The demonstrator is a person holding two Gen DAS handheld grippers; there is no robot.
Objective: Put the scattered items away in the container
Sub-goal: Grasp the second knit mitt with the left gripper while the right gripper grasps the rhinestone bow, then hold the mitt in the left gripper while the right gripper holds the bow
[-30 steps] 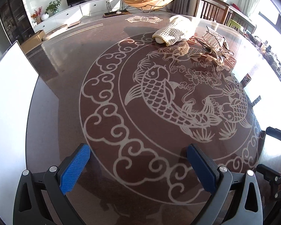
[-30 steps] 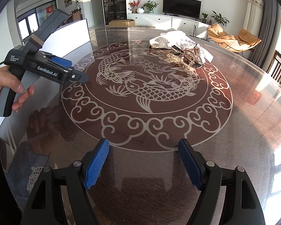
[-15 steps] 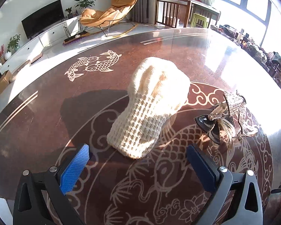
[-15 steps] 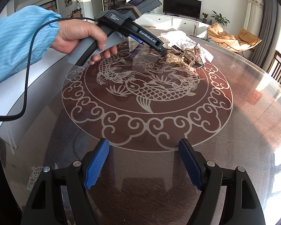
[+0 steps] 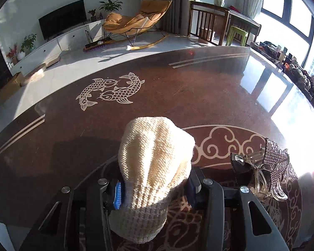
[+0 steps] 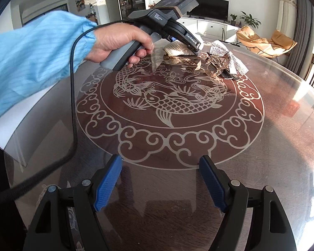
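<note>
Gripping the cream knit hat (image 5: 155,167), left gripper (image 5: 155,190) has both blue pads pressed into its sides just above the ribbed brim; hat lies on the glass-topped table (image 5: 198,96), inside the far arc of the cloud-pattern ring, crown pointing toward the far edge. Just right of the hat, apart from it: rhinestone hair clip (image 5: 274,163) with clear claw prongs. Right gripper (image 6: 160,185) fingers spread wide, nothing between them, hovering over the near edge of the tabletop. In the right wrist view, left hand (image 6: 119,44) holds the left gripper handle, blue sleeve (image 6: 31,62), black cable (image 6: 73,108) trailing. White board (image 6: 21,129) along the left edge of the tabletop.
</note>
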